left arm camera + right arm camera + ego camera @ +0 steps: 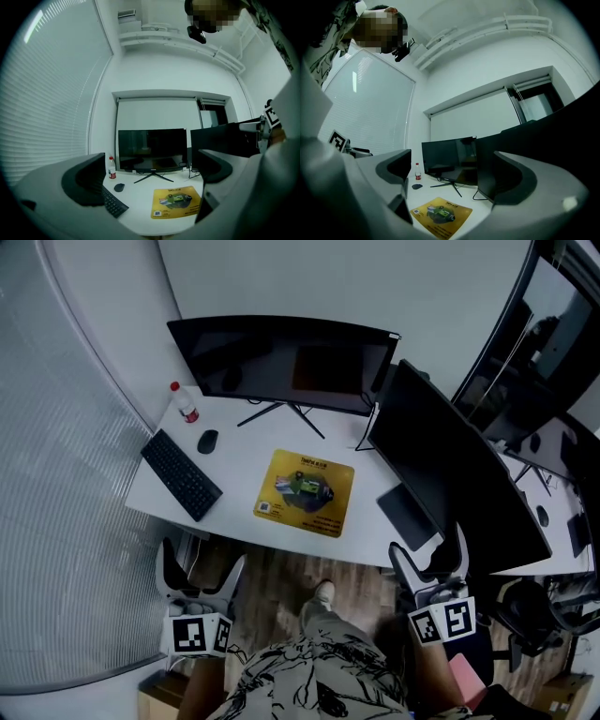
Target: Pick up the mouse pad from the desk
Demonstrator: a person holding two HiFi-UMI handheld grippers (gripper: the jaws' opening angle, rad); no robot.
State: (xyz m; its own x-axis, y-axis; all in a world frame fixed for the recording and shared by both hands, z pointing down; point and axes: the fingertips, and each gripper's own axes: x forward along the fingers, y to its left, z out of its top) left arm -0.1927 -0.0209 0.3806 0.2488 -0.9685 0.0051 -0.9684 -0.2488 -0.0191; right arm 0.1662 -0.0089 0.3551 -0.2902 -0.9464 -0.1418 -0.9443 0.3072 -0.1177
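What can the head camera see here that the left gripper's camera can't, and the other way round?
Only the head view shows the wooden floor and the person's shoe. Only the left gripper view shows the ceiling pipes. Both show the yellow mouse pad lying flat on the desk, with keyboard, mouse and bottle to its left.

The mouse pad [305, 492] is a yellow rectangle with rounded corners. It is printed with a green-and-dark picture at its middle and a small square code near one corner. It lies flat on the white desk [246, 454], slightly skewed, near the front edge.
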